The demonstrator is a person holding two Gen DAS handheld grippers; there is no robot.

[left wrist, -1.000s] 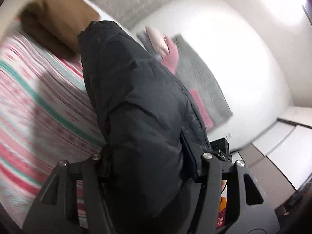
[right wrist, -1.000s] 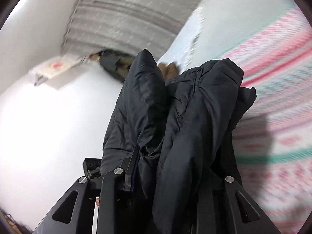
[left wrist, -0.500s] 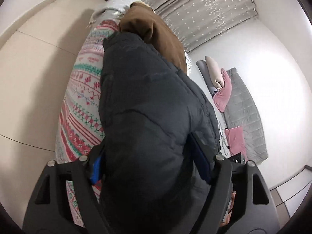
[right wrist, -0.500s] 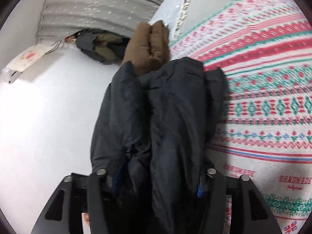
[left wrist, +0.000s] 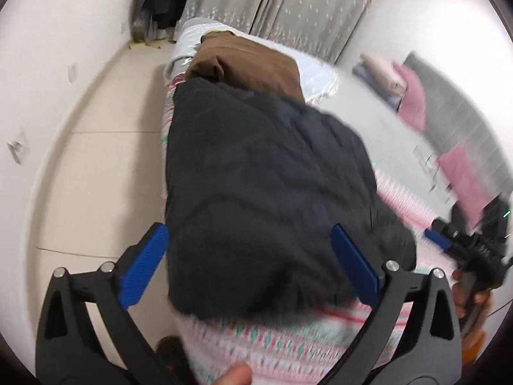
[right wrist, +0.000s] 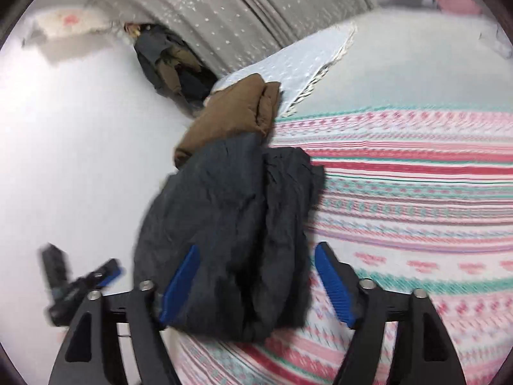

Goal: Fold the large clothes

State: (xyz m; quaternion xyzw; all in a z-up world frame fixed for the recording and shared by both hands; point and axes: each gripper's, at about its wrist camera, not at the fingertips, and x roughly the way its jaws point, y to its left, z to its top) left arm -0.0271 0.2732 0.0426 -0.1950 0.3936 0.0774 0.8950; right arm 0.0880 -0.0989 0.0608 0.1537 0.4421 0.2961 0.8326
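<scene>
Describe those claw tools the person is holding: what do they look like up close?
Each is a matte black frame with triangular cut-outs and round silver bolt heads at the joints. The left gripper and the right gripper each carry two long fingers faced with bright blue ribbed pads. No cables or markings show on them, and no sleeve is in view.

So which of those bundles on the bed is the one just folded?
Find the pink-and-teal patterned blanket covering the bed. Near its edge lies a puffy dark navy quilted jacket, folded, touching a brown folded jacket beyond it; only the navy one lies nearest the camera.
</scene>
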